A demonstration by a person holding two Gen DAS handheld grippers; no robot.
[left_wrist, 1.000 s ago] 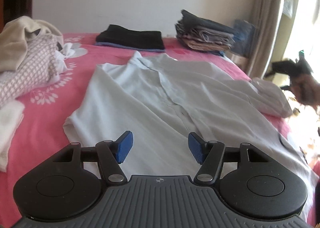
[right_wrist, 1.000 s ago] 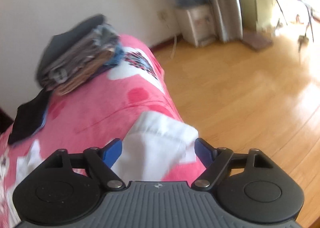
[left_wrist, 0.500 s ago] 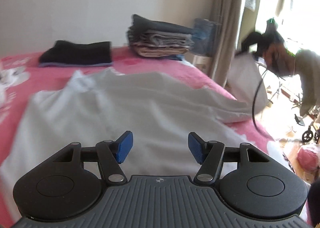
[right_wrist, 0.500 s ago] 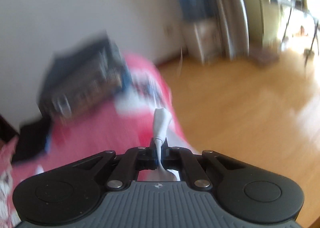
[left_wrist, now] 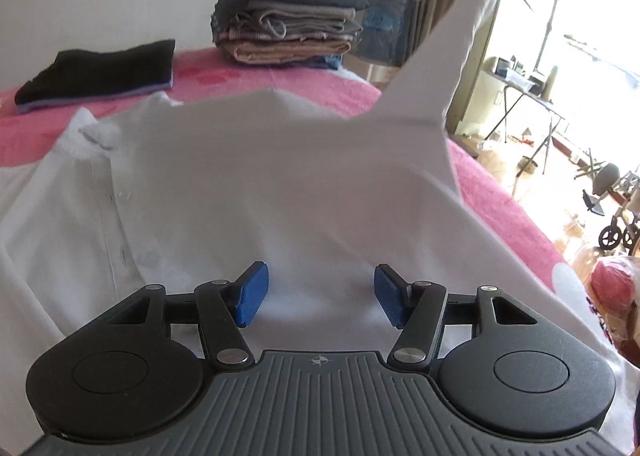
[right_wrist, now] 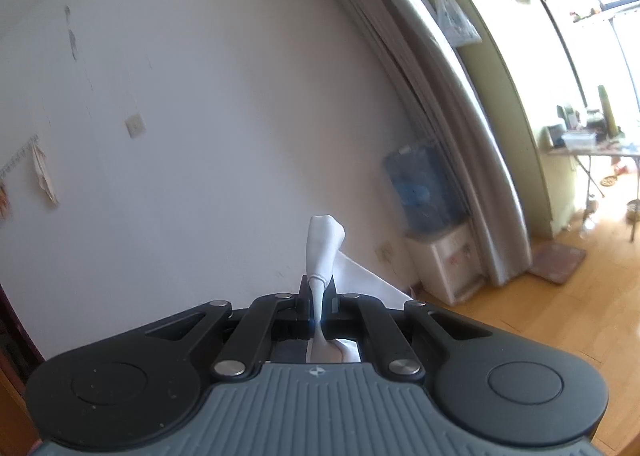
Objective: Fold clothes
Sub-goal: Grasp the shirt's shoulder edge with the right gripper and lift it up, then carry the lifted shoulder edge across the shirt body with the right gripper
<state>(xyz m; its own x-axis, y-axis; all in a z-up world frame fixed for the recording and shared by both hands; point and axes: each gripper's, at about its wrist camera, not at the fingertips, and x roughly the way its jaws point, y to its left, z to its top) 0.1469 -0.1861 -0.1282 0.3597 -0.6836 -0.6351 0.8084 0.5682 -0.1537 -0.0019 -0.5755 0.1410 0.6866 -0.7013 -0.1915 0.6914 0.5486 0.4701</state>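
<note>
A pale white button shirt (left_wrist: 248, 184) lies spread on the pink bed (left_wrist: 492, 192). Its right sleeve (left_wrist: 444, 56) is pulled up high toward the top right of the left wrist view. My left gripper (left_wrist: 318, 296) hovers open just above the shirt's lower body, blue pads (left_wrist: 251, 294) wide apart with nothing between them. My right gripper (right_wrist: 318, 296) is shut on the sleeve cuff (right_wrist: 324, 244), which sticks up white between the closed fingers; it faces the wall, well above the bed.
A stack of folded clothes (left_wrist: 288, 32) and a folded black garment (left_wrist: 100, 72) sit at the far side of the bed. A curtain (right_wrist: 452, 108), a small white cabinet (right_wrist: 444, 260) and wooden floor (right_wrist: 560, 320) lie to the right.
My right gripper closed on the sleeve cuff and lifted it high off the bed. My left gripper stayed open and swung right over the shirt.
</note>
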